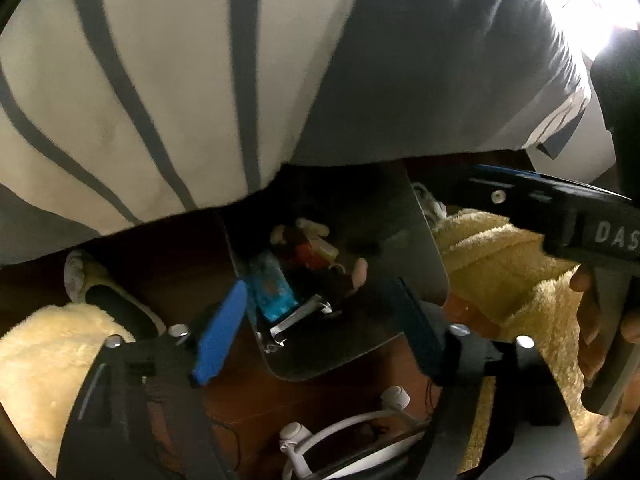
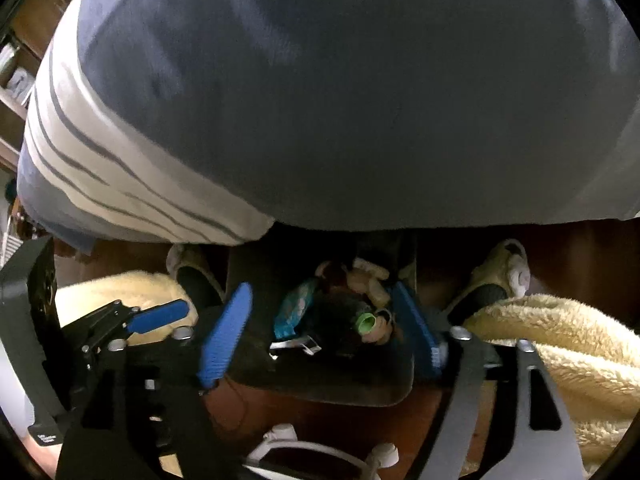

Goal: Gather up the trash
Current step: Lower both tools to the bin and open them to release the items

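Dark bin (image 1: 424, 264) on brown wooden floor (image 1: 256, 392) beside striped bedding (image 1: 140, 92).

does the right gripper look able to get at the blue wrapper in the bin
Probably yes: the right gripper, jaws open, hangs over the dark bin, and the blue wrapper lies uncovered on top.

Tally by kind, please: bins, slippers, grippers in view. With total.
Bin: 1
Slippers: 2
Grippers: 2, the left gripper and the right gripper
Total: 5
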The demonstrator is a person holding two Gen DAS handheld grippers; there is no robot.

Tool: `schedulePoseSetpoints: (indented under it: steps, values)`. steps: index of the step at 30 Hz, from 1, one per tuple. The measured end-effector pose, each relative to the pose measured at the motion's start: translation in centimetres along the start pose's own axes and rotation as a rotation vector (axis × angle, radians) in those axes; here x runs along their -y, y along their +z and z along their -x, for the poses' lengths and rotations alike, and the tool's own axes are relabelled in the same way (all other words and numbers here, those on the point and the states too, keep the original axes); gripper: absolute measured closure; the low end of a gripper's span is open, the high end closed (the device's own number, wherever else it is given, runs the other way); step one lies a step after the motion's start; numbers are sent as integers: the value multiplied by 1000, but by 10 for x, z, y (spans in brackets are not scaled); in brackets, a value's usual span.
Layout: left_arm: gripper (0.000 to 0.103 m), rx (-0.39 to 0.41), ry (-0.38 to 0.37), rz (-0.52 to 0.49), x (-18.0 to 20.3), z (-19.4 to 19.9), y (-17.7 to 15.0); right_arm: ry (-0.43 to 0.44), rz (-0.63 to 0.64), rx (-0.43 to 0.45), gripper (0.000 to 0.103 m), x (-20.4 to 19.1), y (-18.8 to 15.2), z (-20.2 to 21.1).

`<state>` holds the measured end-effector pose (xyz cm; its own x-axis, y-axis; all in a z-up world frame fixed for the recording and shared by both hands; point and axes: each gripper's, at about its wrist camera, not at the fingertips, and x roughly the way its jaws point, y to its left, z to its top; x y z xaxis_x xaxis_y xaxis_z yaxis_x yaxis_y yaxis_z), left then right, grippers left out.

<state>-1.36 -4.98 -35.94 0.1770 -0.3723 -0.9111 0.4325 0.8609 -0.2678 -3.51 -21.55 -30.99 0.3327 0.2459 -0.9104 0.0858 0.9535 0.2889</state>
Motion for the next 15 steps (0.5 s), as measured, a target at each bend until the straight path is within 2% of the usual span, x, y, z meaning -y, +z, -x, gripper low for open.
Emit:
schedulePoseSetpoints:
  steps: [3,4,6,10,13,15]
  values:
    - [17,48,25,-6,2,18,1,-9,-17,45,14,5,5,19]
    - [16,79,43,-15,2,30,2,-10,-21,61,4,5,6,26]
    - [7,131,77,-33,4,53,3,-4,-40,117,3,10,8,51]
    - [8,276,138,-51,12,117,14,-17,-55,250,3,12,8,100]
    - [8,404,203,-72,22,166,21,-80,-34,344,3,1,10,137]
    - [8,471,206,-73,29,193,23,-114,-8,414,3,-10,9,160]
